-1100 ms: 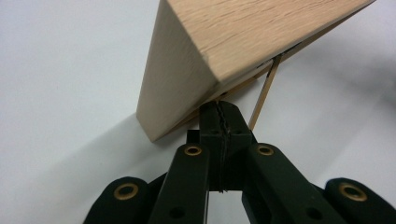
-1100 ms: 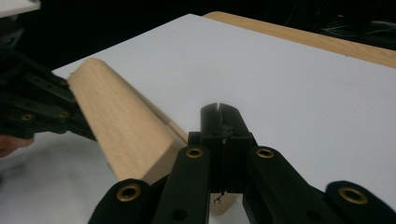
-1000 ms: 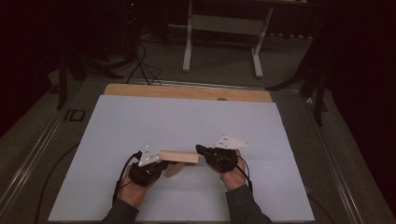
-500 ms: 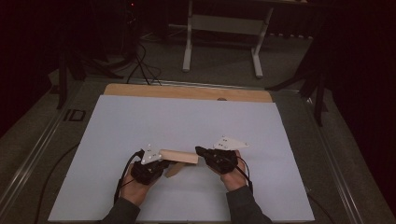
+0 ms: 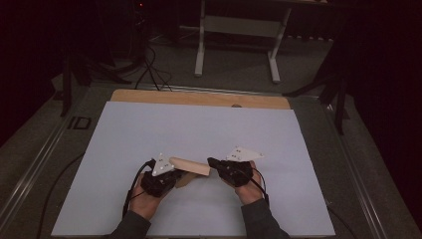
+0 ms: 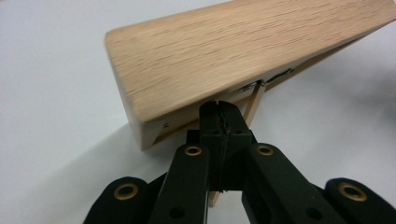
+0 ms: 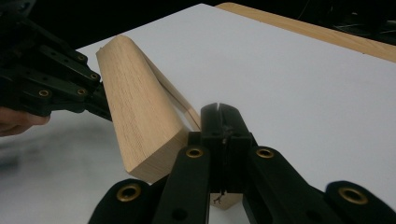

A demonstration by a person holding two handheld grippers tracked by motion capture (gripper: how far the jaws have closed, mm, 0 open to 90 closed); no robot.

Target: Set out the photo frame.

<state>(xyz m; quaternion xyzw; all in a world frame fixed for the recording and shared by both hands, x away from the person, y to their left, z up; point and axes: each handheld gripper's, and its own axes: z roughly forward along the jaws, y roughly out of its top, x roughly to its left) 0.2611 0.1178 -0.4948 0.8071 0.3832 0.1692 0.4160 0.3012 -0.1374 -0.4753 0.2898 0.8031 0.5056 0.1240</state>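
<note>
Two hands hold one wooden block up between them, a little above the white table. The block has a thin wooden flap under it, and both grippers pinch that thin part.

The left gripper has its jaws squeezed tight on the flap. In the left gripper view the fat part of the block sits just above and beyond the jaw tips, leaning to one side. The right gripper also has its jaws squeezed tight, on a thin wooden strip at the other end. In the right gripper view the block stands just left of the jaw tips, and the left gripper shows past it at the far left.

To do this well, I think both hands should move together, slow and even. If one hand pulls harder or twists, the thin wood could bend, slip out or crack. Keep both pinches firm and keep the block level. Lower it gently so the bottom meets the table flat, then let go one side at a time.

Reading: the floor left of the table has big letters that look like "ID". There is a small dark mark on the block's underside near the left jaws, but it is too blurry to read.
</note>
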